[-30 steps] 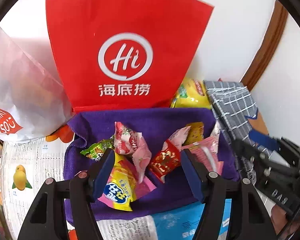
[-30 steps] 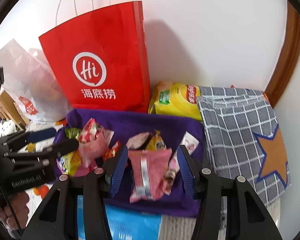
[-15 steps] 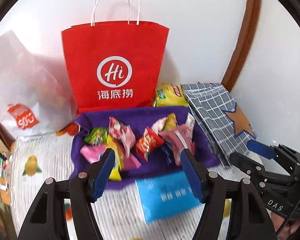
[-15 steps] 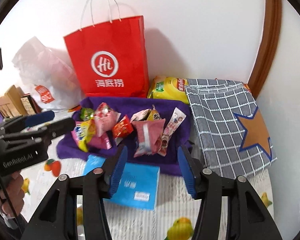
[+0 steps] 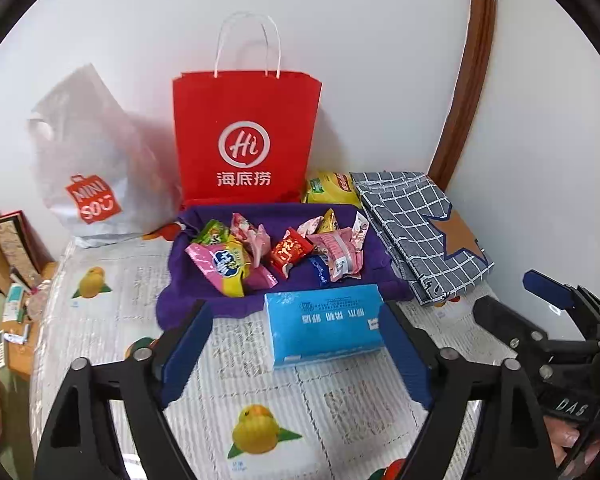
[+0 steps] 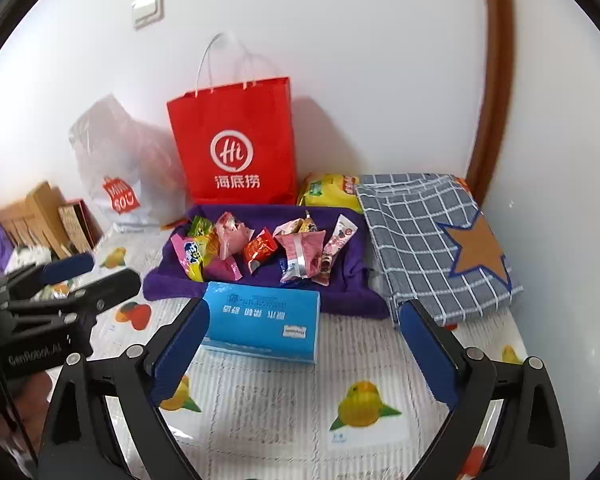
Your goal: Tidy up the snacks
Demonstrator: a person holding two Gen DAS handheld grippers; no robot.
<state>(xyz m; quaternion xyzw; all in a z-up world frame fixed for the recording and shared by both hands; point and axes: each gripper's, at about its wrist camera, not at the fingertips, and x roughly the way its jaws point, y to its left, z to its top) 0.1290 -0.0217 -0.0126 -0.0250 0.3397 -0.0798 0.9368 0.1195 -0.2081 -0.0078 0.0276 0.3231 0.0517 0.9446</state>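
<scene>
In the left wrist view, the left gripper (image 5: 296, 348) is seen hanging over the fruit-print table cover (image 5: 340, 404), its jaws opening and nothing gripped; only the near end of the blue tissue pack (image 5: 324, 324) lies in the gap, untouched. The snacks (image 5: 276, 254) are heaped on the purple towel (image 5: 188, 300), beyond the pack and in front of the red paper bag (image 5: 246, 136). A forward reach could be blocked by the pack, which would likely be shoved into the heap.

In the right wrist view, the right gripper (image 6: 304, 352) is likewise empty, its jaws opening above the cover. The wrappers overlap loosely, so two may be pinched at once, or a slick one squeezed out sideways. The left gripper (image 6: 80, 280) is seen close beside, and a clash is possible if both are sent at the same packet.
</scene>
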